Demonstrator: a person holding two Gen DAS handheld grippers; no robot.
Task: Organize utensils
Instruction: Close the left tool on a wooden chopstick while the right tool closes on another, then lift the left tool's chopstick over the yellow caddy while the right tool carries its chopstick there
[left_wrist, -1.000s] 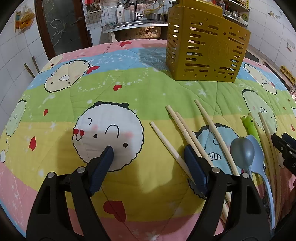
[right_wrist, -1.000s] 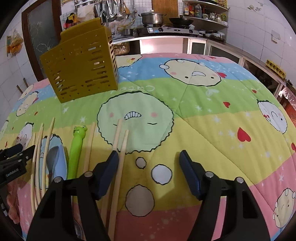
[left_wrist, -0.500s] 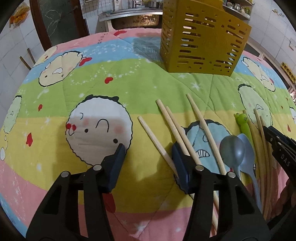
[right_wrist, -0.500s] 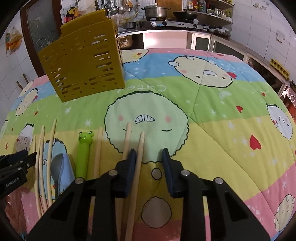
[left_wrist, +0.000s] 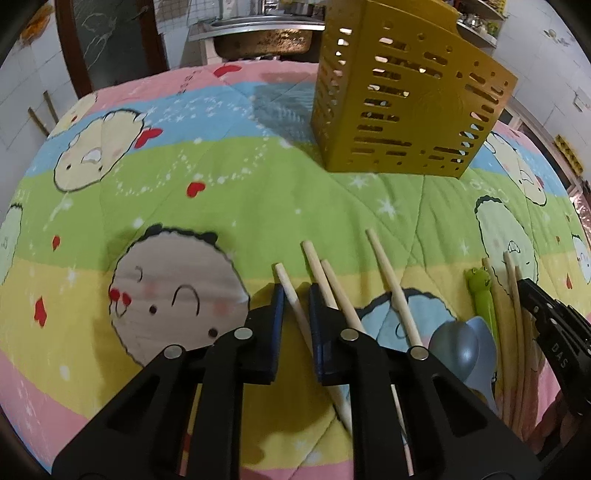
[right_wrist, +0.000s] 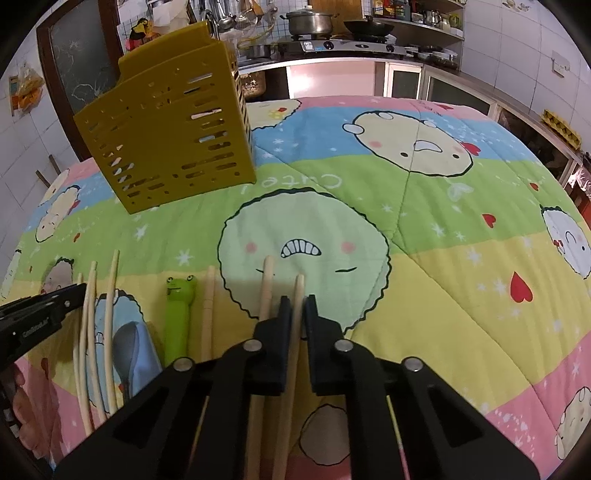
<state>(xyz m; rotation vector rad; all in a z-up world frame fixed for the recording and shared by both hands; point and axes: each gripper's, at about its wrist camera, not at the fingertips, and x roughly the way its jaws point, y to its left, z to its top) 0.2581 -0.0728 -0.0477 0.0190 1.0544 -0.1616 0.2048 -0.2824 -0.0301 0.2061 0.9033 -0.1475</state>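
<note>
Surface: we find a quilted cover (right_wrist: 424, 221) in pink, blue, green and yellow bands, printed with cartoon faces and red hearts, spread over the whole work area.
Room: we note a tiled kitchen; a stove with a pot (right_wrist: 309, 22) and a pan stands at the far side, a dark door (right_wrist: 74, 74) at far left.
Holder: a yellow slotted utensil holder (left_wrist: 406, 99) stands upright at the far side, well apart from the utensils.
Utensils: we count loose chopsticks (left_wrist: 391, 284) in a near row, with two spoons (left_wrist: 454, 341) and a green frog-headed handle (right_wrist: 179, 314) among them.
Left gripper (left_wrist: 295, 295): its jaws have just been closing and now clench one chopstick (left_wrist: 288, 288).
Right gripper (right_wrist: 295, 301): its jaws have just been closing and now clench another chopstick (right_wrist: 298, 291).
Obstruction: neighbouring chopsticks lie just beside each gripped one.
</note>
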